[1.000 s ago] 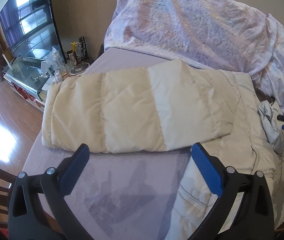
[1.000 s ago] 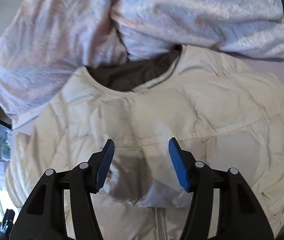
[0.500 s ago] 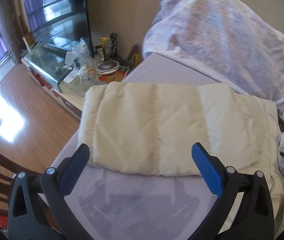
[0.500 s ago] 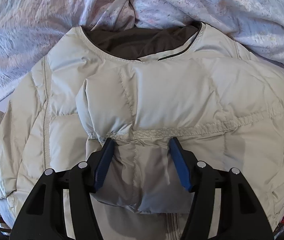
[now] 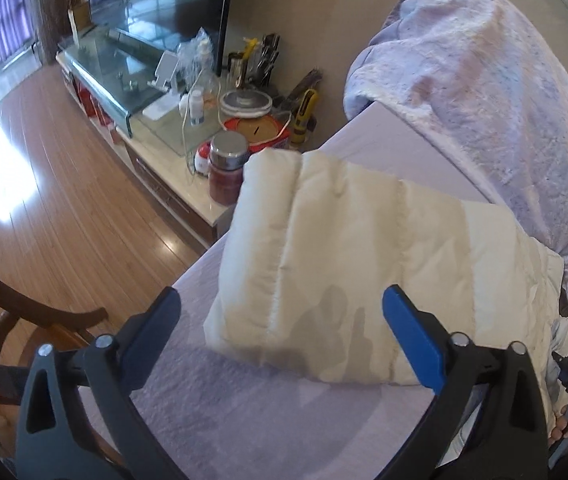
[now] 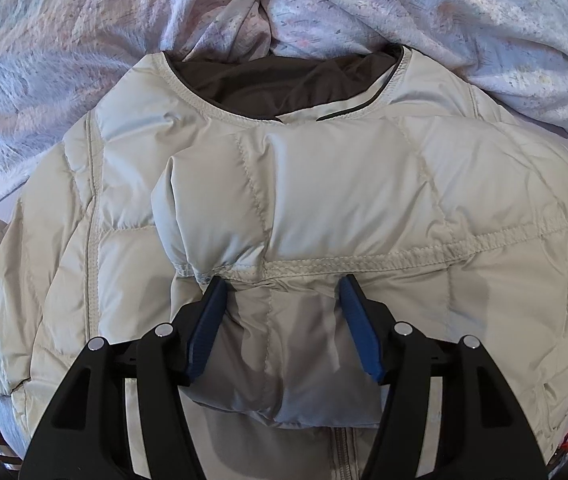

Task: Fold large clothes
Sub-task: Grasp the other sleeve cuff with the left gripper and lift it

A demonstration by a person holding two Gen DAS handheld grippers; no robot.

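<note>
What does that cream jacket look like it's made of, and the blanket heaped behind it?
The cream jacket looks like a thin, smooth synthetic shell, probably nylon or polyester, over puffy fill: it has a faint sheen and stitched quilt lines between swollen panels. Its lining looks dark brown. The blanket looks like soft plush or fleece, matte and fuzzy, pale lilac with small flecks.

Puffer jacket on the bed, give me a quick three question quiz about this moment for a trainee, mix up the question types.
1. True or false: the right gripper has a sleeve of the cream puffer jacket bunched between its pads.
2. Which is nearest the left gripper? A) the bedspread B) the other sleeve C) the wooden chair
3. Fill in: the jacket's lining at the neckline is ____.

Key: 1 true; 2 B; 3 dark brown.
</note>
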